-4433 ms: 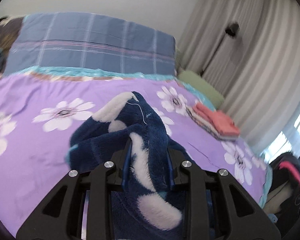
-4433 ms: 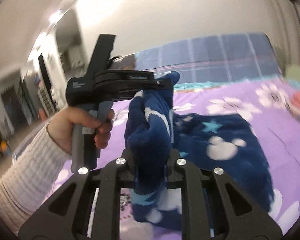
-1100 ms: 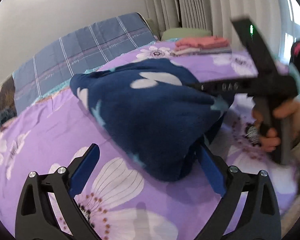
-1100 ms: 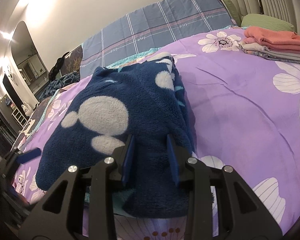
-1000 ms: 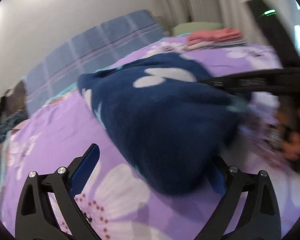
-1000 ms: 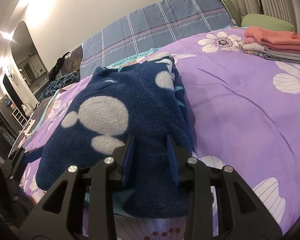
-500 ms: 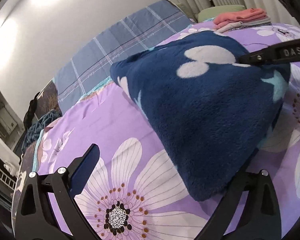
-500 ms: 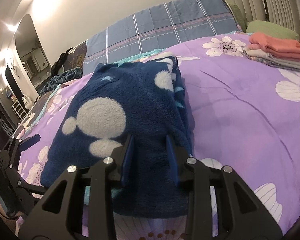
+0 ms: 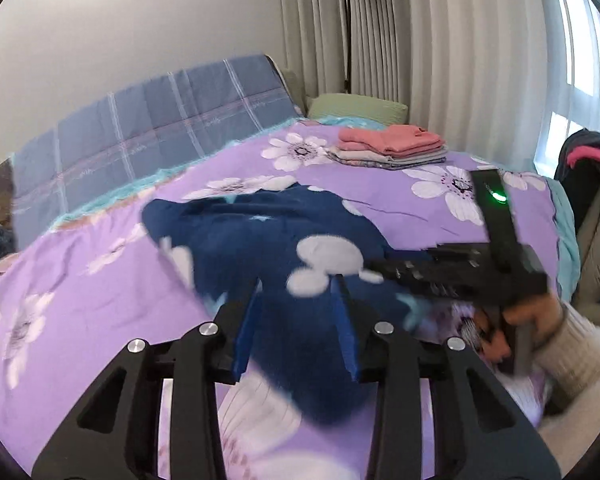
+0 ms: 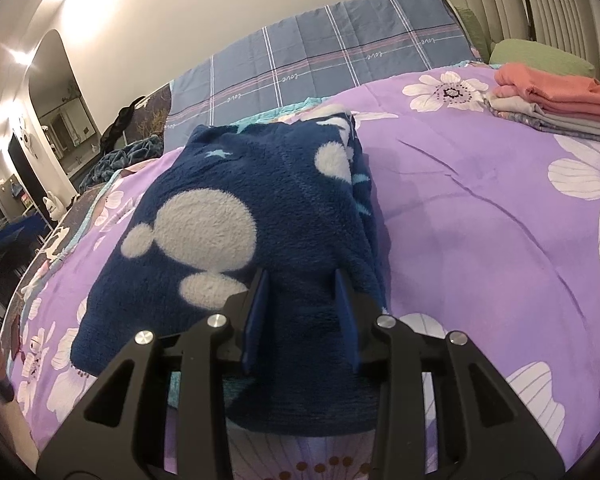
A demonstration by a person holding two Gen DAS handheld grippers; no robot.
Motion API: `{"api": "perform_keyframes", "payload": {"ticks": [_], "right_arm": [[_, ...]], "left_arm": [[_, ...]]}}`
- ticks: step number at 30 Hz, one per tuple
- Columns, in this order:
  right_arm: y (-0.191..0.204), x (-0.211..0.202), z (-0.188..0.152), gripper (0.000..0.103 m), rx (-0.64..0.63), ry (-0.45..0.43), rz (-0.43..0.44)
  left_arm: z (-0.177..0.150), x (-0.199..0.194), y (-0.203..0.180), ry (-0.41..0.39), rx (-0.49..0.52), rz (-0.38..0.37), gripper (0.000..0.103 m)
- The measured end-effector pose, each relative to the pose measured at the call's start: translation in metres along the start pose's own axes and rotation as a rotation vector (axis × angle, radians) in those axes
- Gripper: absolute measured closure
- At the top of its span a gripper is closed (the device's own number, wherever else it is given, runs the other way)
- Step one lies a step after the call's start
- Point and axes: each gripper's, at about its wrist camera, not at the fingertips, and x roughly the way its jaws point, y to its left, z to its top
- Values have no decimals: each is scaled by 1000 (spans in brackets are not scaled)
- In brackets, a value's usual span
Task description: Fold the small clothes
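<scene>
I hold two claws over one bed, and between them lies the single garment I am folding: a navy fleece piece [image 10: 256,216] with white mouse-head blotches and pale stars, doubled over on the purple flowered bedspread [image 10: 480,240]. My right claw [image 10: 300,316] is clamped on the near edge of that fleece, its two blue pads pressed into the pile on either side of a thick fold. My left claw [image 9: 298,320] has just been drawing its jaws together, and in the left wrist view the garment's near corner sits between its two blue pads, which squeeze the dark fabric from both sides; that picture is smeared by motion, so the grip there reads less sharply. In the same view my right hand [image 9: 534,322], in a ribbed cream sleeve, grips the handle of the right tool, whose green light glows. Far across the bed sits one stack of folded clothes [image 9: 392,148], a coral piece on top with grey and patterned layers beneath, well apart from the fleece. One green pillow [image 9: 356,108] lies beyond it, and one blue plaid cover [image 10: 320,64] spans the head of the bed.
</scene>
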Motion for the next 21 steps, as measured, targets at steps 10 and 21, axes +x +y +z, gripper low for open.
{"api": "perform_keyframes", "payload": {"ticks": [10,21], "right_arm": [[6,0,-3,69,-15,4,-12],[60,-49,51,67,-203,-127,33]], "left_arm": [[-32,73,-3,153,42,61,61],[-30,77,6,153,-23,38,61]]}}
